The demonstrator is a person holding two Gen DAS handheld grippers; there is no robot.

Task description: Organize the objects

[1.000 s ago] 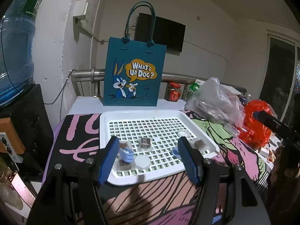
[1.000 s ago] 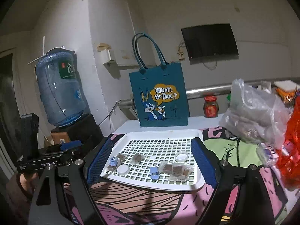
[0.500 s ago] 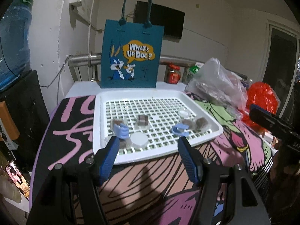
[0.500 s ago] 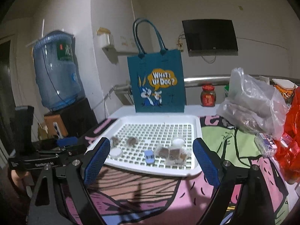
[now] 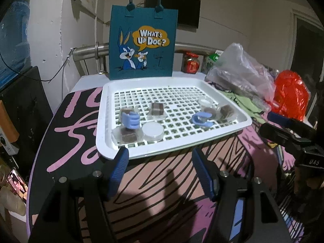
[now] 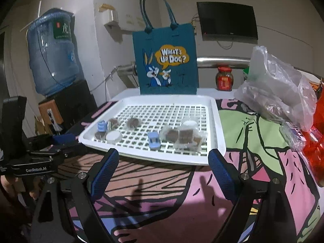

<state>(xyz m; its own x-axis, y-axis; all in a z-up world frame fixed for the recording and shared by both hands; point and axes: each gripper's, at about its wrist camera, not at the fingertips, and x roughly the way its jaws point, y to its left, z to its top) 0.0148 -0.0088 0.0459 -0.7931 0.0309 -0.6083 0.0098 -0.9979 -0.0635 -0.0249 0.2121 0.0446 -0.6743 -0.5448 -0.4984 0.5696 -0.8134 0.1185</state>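
Observation:
A white slotted tray [image 5: 222,101] [image 6: 214,121] lies on the patterned table. It holds two blue clips [image 5: 130,119] [image 5: 201,119], several wrapped brown cubes [image 5: 157,109] [image 6: 182,135] and two round white lids [image 5: 152,130] [image 6: 113,135]. A teal "What's Up Doc?" tote bag [image 5: 141,40] [image 6: 166,60] stands upright behind the tray. My left gripper [image 5: 160,162] is open and empty, just short of the tray's near edge. My right gripper [image 6: 162,162] is open and empty, in front of the tray's near edge.
A clear plastic bag [image 5: 241,66] [image 6: 279,89] and a red bag [image 5: 289,95] lie right of the tray. A red jar [image 6: 224,79] stands at the back. A water bottle [image 6: 52,54] stands at the left. The other gripper shows at each view's side [image 5: 291,133] [image 6: 30,162].
Both grippers have pulled back from the tray and lifted a little; the tray now lies wholly beyond the fingertips. Both stay open and empty.

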